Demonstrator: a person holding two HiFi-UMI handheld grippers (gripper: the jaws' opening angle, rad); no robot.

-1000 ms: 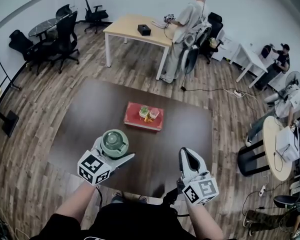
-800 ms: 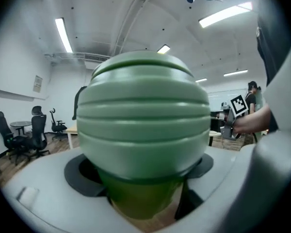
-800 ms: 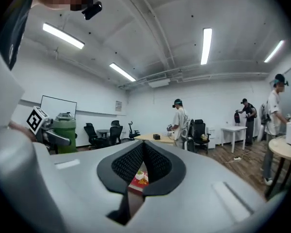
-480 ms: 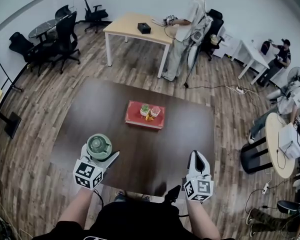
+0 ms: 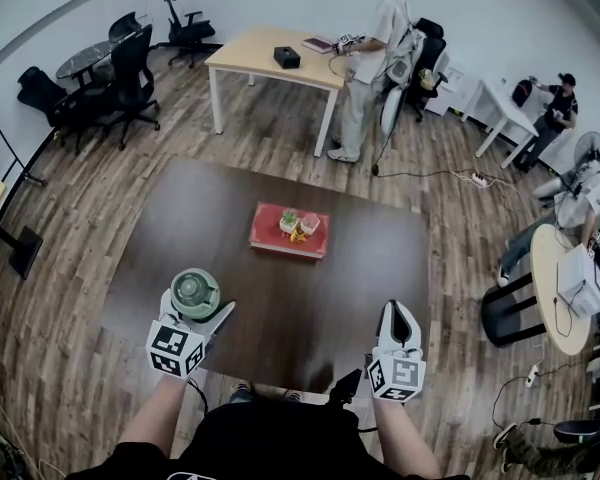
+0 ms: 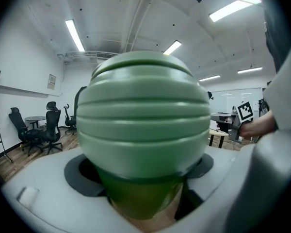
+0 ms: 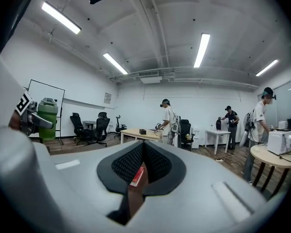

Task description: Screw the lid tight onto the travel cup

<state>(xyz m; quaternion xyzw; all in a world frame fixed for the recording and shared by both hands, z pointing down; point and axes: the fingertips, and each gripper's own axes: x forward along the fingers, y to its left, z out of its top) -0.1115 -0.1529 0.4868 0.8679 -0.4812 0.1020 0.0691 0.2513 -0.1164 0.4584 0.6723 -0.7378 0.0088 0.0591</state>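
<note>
Fingers [image 5: 221, 316] of the left gripper [image 5: 198, 310] grip the green travel cup [image 5: 194, 291]; the right gripper [image 5: 398, 313] has its own pressed together on nothing.

Seen from the room, the cup stands upright in the left fingers, which hold its darker green body just below the pale ribbed lid [image 6: 143, 110] on top of it. It is held over the near left edge of the dark tabletop [image 5: 330, 288]. The right gripper sits over the near right edge, well apart from the cup, its black pads [image 7: 155, 161] touching each other. A red tray [image 5: 268, 240] with a few small things on it lies in the middle of the tabletop, away from both grippers. Further back a person [image 5: 368, 63] stands at a light wooden table [image 5: 260, 56].
</note>
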